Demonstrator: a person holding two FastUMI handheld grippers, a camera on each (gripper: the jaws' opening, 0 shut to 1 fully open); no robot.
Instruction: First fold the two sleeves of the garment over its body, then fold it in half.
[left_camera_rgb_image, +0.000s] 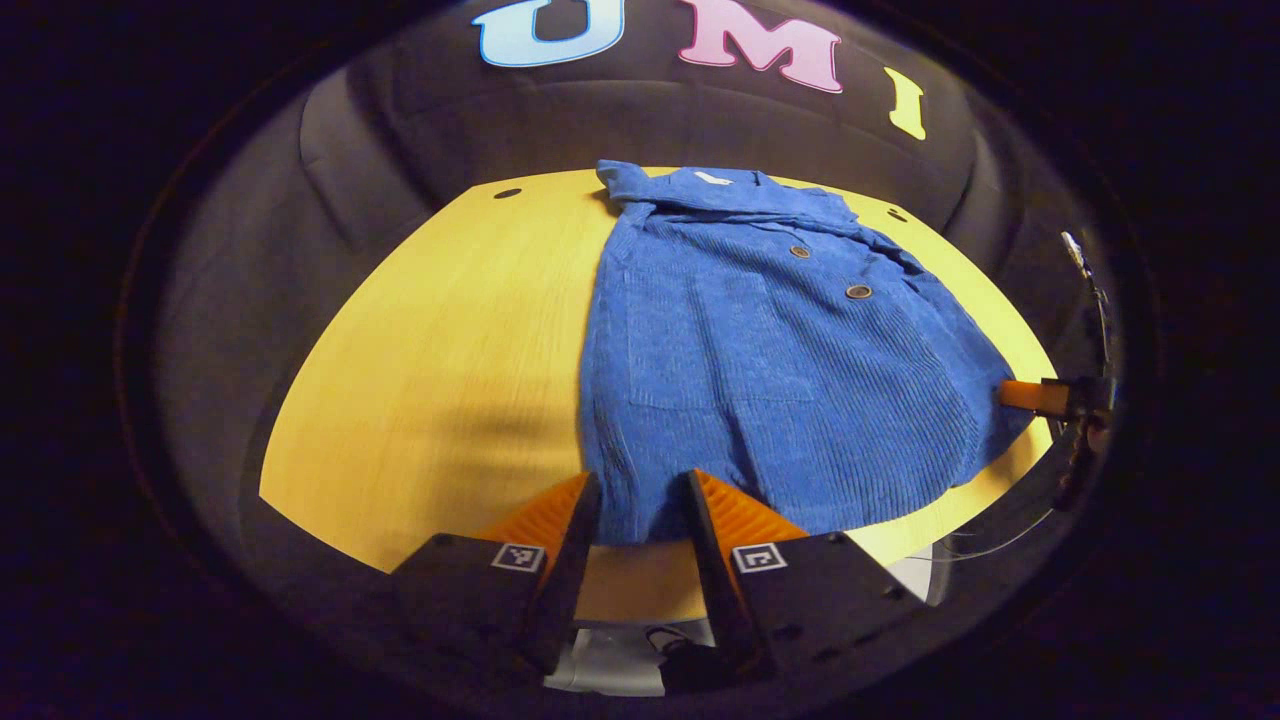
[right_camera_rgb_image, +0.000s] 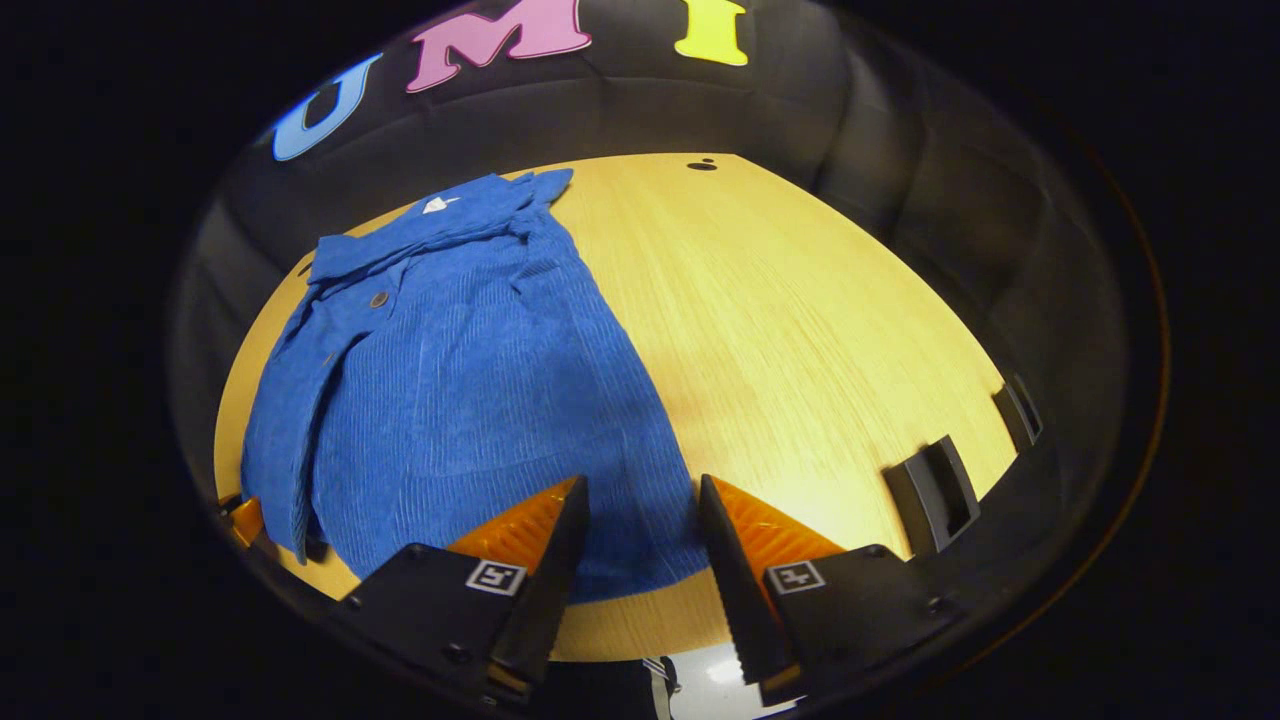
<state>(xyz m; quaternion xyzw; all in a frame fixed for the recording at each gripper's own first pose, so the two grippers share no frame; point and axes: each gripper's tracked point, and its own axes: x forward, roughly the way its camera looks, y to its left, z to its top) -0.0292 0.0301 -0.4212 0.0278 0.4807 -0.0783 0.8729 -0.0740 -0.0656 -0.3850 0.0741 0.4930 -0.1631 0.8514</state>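
Lay flat on round pale wooden table (left_camera_rgb_image: 440, 330): blue ribbed button-front garment (left_camera_rgb_image: 760, 370); sleeves seemingly folded in, halving left; hovered parted, empty, at its near hem: left gripper (left_camera_rgb_image: 640, 510), right gripper (right_camera_rgb_image: 635, 520).

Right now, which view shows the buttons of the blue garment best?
The left gripper view: two buttons show plainly on the front of the blue garment. The right gripper view shows one button near the collar, smaller and at the side.
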